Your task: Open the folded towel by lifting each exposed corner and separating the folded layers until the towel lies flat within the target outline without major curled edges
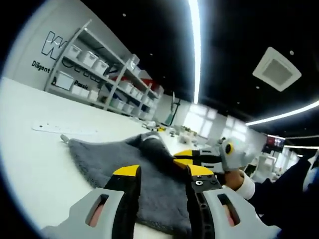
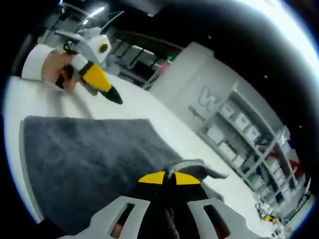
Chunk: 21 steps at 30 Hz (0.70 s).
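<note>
- Right claw [image 2: 168, 178] — closed on a raised fold of the grey towel [image 2: 84, 154], which lies on the white bench [image 2: 149, 107].
- Left claw [image 1: 163, 174] open, empty, above the towel.
- Step in hand: unfolding a layer; next, probably draw it outward and flat.

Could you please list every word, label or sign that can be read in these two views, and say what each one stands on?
"W": a large outlined letter on the white wall in the left gripper view, the rest hidden by the shelving rack.
"Dilgent": small dark lettering below it, as far as it reads; it runs on behind the rack.
"W": the same wall sign in the right gripper view; the line beneath is too blurred to read.
Bins on the rack: any labels are too small to read.
</note>
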Available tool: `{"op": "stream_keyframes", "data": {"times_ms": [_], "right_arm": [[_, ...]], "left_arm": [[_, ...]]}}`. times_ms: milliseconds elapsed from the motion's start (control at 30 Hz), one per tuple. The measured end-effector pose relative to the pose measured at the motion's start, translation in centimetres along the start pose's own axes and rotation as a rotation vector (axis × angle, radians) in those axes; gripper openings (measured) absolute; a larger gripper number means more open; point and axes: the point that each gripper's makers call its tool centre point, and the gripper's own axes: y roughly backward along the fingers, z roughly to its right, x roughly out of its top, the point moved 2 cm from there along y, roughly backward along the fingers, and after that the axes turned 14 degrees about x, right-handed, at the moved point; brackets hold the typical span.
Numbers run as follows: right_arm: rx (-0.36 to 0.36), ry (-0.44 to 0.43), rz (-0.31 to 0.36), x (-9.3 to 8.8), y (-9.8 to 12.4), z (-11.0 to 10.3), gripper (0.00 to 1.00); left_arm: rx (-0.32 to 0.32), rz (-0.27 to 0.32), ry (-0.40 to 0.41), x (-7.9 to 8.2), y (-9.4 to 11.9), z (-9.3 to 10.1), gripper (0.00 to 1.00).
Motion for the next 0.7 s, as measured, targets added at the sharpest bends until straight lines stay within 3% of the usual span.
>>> {"op": "stream_keyframes", "data": {"times_ms": [333,700], "right_arm": [[0.017,0.095,-0.004,1.3,-0.7,-1.7,0.00],[0.031,0.167,-0.018,2.5,-1.0,-3.6,0.00]], "left_arm": [[0.019,-0.028,-0.053,-0.4,-0.4,0.0,0.34],[0.027,-0.045,-0.043,-1.0,-0.5,0.3,0.32]]}}
